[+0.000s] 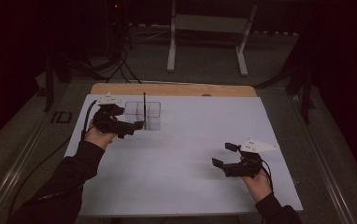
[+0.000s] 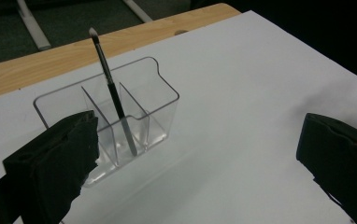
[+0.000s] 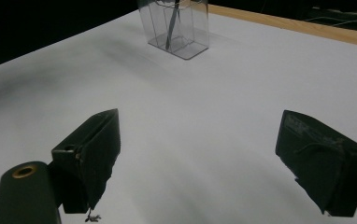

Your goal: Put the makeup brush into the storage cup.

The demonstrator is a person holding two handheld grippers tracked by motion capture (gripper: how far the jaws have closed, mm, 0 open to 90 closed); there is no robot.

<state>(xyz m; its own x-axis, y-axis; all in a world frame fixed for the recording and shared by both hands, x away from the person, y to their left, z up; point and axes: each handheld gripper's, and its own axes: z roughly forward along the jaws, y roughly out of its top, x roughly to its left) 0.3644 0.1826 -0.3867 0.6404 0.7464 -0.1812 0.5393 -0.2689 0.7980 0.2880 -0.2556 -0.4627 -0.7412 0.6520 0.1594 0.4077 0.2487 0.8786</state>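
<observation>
Standing in the clear organizer (image 2: 139,116), a brush (image 2: 116,100) — both tools spread, left tool (image 1: 137,126) beside it.

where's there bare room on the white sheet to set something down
Most of the white sheet is bare: the wide middle stretch between the left tongs and the right tongs, and the far right side. It is crowded only at the far left, around the clear organizer holding a brush.
</observation>
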